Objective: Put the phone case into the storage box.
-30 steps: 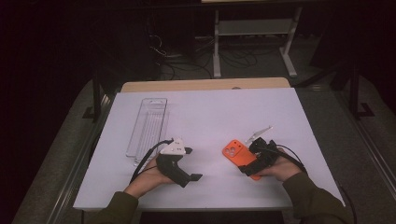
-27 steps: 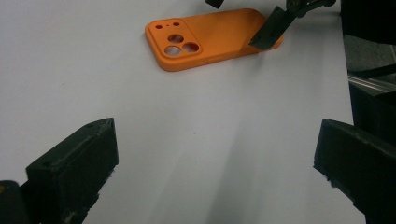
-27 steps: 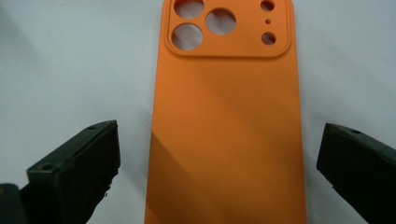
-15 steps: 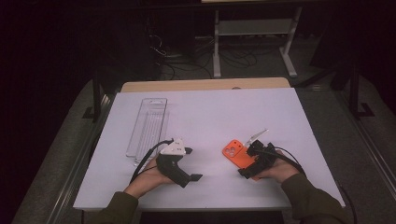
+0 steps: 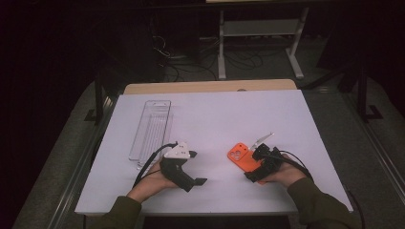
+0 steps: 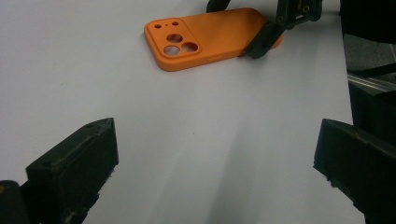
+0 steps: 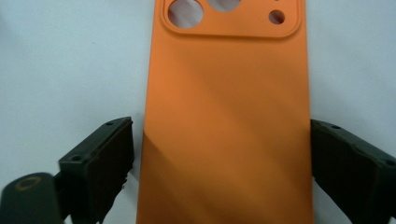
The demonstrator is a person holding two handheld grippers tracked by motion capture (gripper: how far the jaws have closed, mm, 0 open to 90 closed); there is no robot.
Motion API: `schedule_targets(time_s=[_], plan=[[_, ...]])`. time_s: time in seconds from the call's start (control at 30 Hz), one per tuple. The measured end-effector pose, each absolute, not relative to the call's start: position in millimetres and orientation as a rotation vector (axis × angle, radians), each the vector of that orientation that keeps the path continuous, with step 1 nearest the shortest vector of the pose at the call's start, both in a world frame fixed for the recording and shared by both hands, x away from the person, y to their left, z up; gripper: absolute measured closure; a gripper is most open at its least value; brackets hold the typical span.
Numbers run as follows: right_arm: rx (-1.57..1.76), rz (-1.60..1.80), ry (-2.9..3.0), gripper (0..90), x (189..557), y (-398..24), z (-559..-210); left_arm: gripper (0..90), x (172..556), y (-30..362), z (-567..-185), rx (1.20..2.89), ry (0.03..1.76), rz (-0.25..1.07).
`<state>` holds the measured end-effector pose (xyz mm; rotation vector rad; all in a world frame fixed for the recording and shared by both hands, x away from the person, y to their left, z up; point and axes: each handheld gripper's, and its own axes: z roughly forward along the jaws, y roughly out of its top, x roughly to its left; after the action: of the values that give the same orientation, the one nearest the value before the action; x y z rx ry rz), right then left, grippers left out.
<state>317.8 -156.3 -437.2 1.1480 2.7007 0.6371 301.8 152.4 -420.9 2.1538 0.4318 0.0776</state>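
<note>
One clear plastic tray (image 5: 152, 128) lies on the white table (image 5: 215, 119); its contents cannot be told. Dark floor with cables lies beyond. An orange phone case (image 5: 242, 156) lies flat, camera holes pointing away, between the right gripper's (image 5: 260, 160) closing fingers (image 7: 100, 163), one pad touching. The left gripper's (image 5: 193, 167) fingers (image 6: 74, 161) gape empty.

The phone case (image 7: 226, 126) looks like matt orange silicone, smooth with a soft sheen. The worktop (image 5: 215, 119) is covered by matt white paper-like sheet, with bare wood along its far edge. The tray (image 5: 151, 128), left of centre, is clear glossy plastic.
</note>
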Motion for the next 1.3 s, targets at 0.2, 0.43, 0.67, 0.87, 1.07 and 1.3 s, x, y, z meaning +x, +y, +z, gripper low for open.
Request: schedule_targets(time_s=[0.2, 0.43, 0.67, 0.87, 1.07, 1.3], plan=[[1.163, 0.638, 2.684, 13.1, 316.5, -157.1, -436.1, 0.0, 302.2, 152.8, -420.9, 2.163, 0.425, 0.081], [1.153, 0.655, 2.673, 14.7, 314.9, -157.8, -436.9, 0.0, 302.2, 152.9, -421.5, 2.166, 0.428, 0.079], [1.106, 0.7, 2.663, 14.9, 313.1, -162.6, -439.6, 0.0, 301.7, 152.1, -421.2, 2.166, 0.427, 0.081], [1.106, 0.698, 2.671, 15.2, 313.7, -162.1, -439.0, 0.0, 301.4, 152.3, -421.1, 2.162, 0.43, 0.079], [1.109, 0.69, 2.68, 15.2, 314.8, -161.8, -438.3, 0.0, 300.6, 151.8, -421.5, 2.161, 0.431, 0.075], [1.093, 0.694, 2.689, 15.3, 315.7, -162.9, -437.7, 0.0, 300.9, 152.5, -421.1, 2.163, 0.428, 0.079]])
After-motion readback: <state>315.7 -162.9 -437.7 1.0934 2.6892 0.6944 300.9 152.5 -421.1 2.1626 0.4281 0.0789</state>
